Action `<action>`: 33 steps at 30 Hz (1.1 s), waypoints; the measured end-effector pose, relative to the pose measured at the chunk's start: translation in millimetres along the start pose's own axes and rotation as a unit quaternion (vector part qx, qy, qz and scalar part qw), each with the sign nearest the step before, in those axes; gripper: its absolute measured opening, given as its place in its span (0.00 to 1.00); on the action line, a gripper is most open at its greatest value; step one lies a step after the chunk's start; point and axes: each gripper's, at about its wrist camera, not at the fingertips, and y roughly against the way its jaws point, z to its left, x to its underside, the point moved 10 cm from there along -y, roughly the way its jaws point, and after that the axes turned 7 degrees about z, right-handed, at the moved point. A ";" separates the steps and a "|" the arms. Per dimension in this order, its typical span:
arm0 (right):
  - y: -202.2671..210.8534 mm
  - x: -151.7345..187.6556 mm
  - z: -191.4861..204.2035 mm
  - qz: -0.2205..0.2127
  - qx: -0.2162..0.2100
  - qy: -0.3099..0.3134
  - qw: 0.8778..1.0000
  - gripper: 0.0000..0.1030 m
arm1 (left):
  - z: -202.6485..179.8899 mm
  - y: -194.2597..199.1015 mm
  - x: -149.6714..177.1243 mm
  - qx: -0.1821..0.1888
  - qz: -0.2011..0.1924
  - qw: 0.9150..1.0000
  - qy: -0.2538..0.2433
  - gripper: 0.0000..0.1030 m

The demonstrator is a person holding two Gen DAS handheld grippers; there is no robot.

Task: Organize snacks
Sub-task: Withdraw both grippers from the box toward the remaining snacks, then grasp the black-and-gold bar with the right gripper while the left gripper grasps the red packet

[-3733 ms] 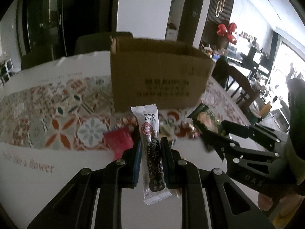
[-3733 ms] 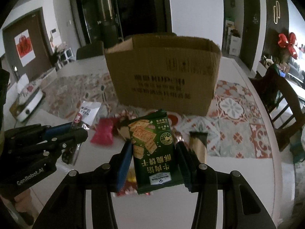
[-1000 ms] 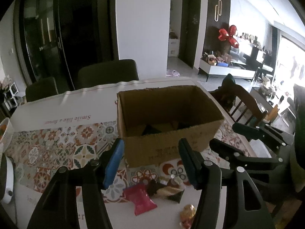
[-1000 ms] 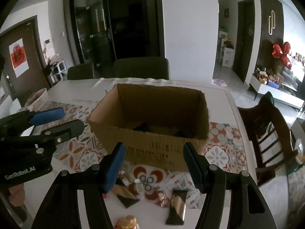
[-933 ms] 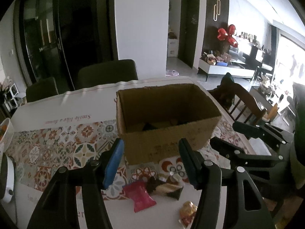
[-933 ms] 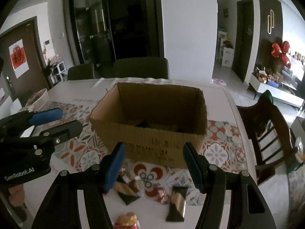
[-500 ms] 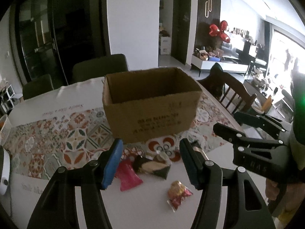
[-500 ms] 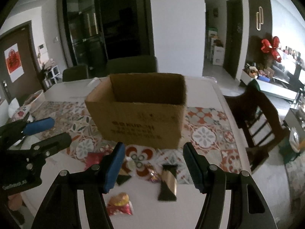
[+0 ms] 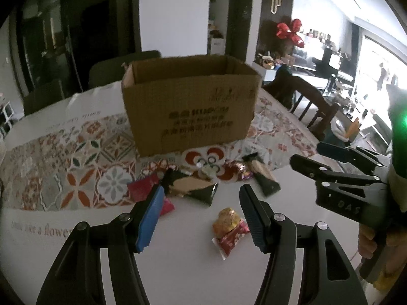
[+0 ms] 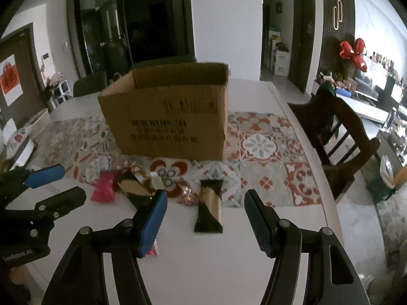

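Though both grippers — left gripper (image 9: 201, 212), right gripper (image 10: 204, 214) — hang spread and empty, the slick black-and-gold bar (image 10: 210, 209) ahead may skid from a shallow pinch.

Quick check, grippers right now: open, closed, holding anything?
Left gripper: open, empty, above loose snacks on the table.
Right gripper: open, empty, a black-and-gold snack bar below its jaws.

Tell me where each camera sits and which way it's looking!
Left wrist: sits on the left claw, looking forward and down at the snacks and cardboard box; its own open fingers show, plus the right claw at the right edge.
Right wrist: sits on the right claw, looking at a black-and-gold bar; the left claw shows at the left edge.
Shared: box, snacks, patterned tablecloth.
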 end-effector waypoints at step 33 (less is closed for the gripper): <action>-86.4 25.8 -10.1 0.051 0.057 -0.059 0.995 0.62 | 74.6 -98.1 16.3 -0.074 0.043 0.994 0.066 0.59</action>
